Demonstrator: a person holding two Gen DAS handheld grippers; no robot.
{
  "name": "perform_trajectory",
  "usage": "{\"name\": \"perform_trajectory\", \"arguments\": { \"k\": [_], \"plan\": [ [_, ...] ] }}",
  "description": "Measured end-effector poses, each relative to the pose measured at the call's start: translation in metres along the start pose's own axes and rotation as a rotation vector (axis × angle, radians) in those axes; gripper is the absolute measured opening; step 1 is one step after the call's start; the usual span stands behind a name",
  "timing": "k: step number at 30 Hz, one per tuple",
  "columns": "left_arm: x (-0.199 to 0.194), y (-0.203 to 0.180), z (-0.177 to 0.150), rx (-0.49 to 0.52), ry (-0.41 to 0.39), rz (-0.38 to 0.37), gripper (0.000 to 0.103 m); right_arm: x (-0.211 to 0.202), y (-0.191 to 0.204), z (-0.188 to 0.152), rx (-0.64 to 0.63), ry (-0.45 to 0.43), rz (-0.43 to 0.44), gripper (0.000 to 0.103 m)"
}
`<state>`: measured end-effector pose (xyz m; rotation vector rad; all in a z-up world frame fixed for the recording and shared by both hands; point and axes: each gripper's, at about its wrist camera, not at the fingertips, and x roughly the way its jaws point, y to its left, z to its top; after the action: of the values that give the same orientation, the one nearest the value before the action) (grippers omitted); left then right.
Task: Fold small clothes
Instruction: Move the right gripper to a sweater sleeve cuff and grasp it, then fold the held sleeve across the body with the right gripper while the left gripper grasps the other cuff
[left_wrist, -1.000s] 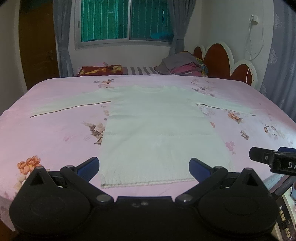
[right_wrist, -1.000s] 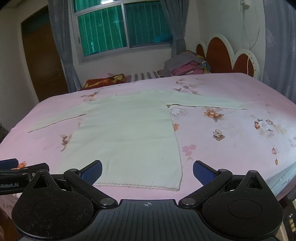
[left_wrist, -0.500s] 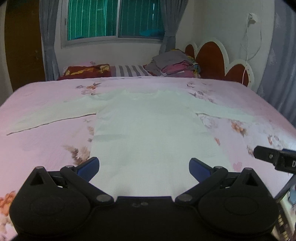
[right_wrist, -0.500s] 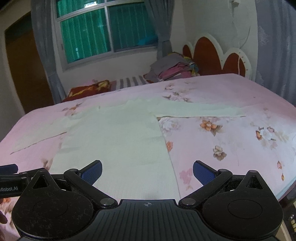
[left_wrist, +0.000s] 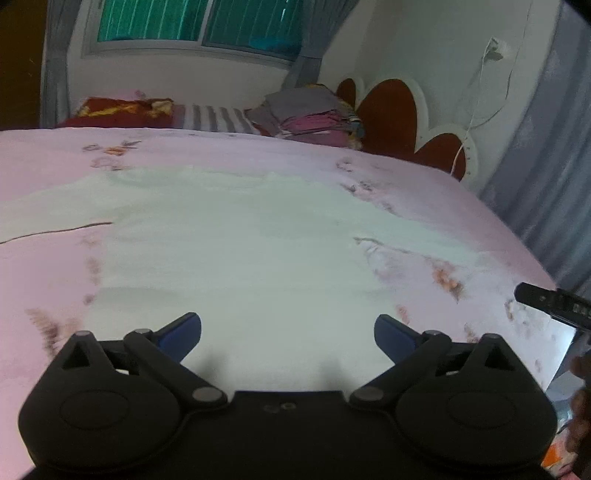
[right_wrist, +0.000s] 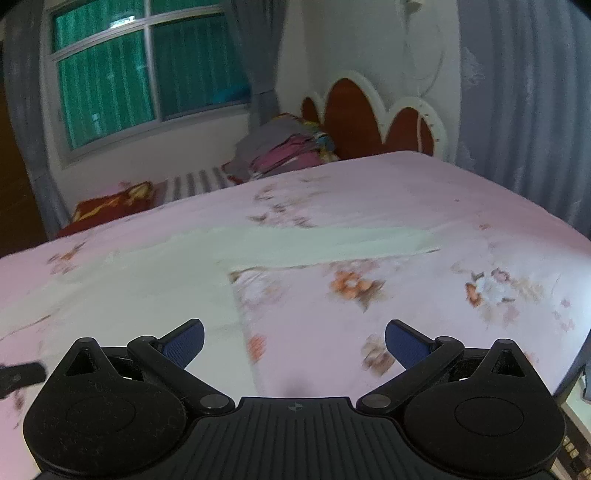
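A pale long-sleeved sweater lies flat on the pink flowered bedsheet, sleeves spread to both sides. My left gripper hovers open over the sweater's body with nothing between its blue pads. In the right wrist view the sweater fills the left half and its right sleeve runs out across the sheet. Open as well, my right gripper is over the sweater's right side edge, holding nothing. The other gripper's tip shows at the right edge of the left wrist view.
A stack of folded clothes and a red patterned pillow lie at the far side of the bed. A red and white headboard stands at the right. Curtains hang close on the right. The bed's edge drops off at the lower right.
Both grippers have moved forward over the bed and lower. The sweater's bottom hem, visible a second ago, is now below both views. Both grippers stay open.
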<state>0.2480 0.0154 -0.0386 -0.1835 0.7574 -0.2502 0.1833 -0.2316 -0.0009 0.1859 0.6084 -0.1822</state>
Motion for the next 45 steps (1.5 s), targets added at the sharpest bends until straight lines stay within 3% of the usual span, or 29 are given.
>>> {"name": "perform_trajectory", "arguments": {
  "k": [7, 8, 9, 10, 11, 22, 26, 27, 29, 34, 36, 41, 45],
  "plan": [
    [0.054, -0.032, 0.041, 0.027, -0.026, 0.085, 0.095, 0.076, -0.077, 0.044, 0.077, -0.05, -0.041, 0.102],
    [0.064, -0.038, 0.047, 0.035, -0.019, 0.096, 0.094, 0.09, -0.091, 0.05, 0.097, -0.055, -0.049, 0.098],
    [0.074, -0.045, 0.053, 0.042, -0.013, 0.106, 0.093, 0.103, -0.104, 0.056, 0.114, -0.051, -0.054, 0.083],
    [0.083, -0.051, 0.057, 0.044, -0.011, 0.115, 0.093, 0.122, -0.12, 0.062, 0.139, -0.025, -0.056, 0.051],
    [0.094, -0.058, 0.063, 0.044, -0.006, 0.121, 0.093, 0.135, -0.132, 0.067, 0.164, -0.004, -0.065, 0.046],
    [0.162, -0.09, 0.072, 0.052, 0.096, 0.183, 0.092, 0.249, -0.242, 0.07, 0.44, 0.112, -0.075, 0.046],
    [0.172, -0.086, 0.079, 0.041, 0.111, 0.212, 0.092, 0.258, -0.254, 0.069, 0.46, 0.105, -0.063, 0.046],
    [0.173, -0.084, 0.081, 0.036, 0.11, 0.217, 0.092, 0.258, -0.254, 0.068, 0.46, 0.101, -0.062, 0.043],
    [0.175, -0.082, 0.086, 0.03, 0.105, 0.225, 0.092, 0.26, -0.256, 0.069, 0.467, 0.103, -0.064, 0.025],
    [0.173, -0.069, 0.093, 0.021, 0.103, 0.225, 0.094, 0.268, -0.261, 0.071, 0.506, 0.105, -0.064, 0.022],
    [0.175, -0.061, 0.095, 0.033, 0.131, 0.213, 0.097, 0.274, -0.258, 0.073, 0.487, 0.104, -0.073, 0.001],
    [0.172, -0.025, 0.094, 0.042, 0.147, 0.252, 0.097, 0.281, -0.242, 0.083, 0.471, 0.121, -0.105, 0.002],
    [0.17, 0.015, 0.096, -0.011, 0.135, 0.267, 0.097, 0.273, -0.193, 0.104, 0.352, 0.082, -0.024, 0.002]
  ]
}}
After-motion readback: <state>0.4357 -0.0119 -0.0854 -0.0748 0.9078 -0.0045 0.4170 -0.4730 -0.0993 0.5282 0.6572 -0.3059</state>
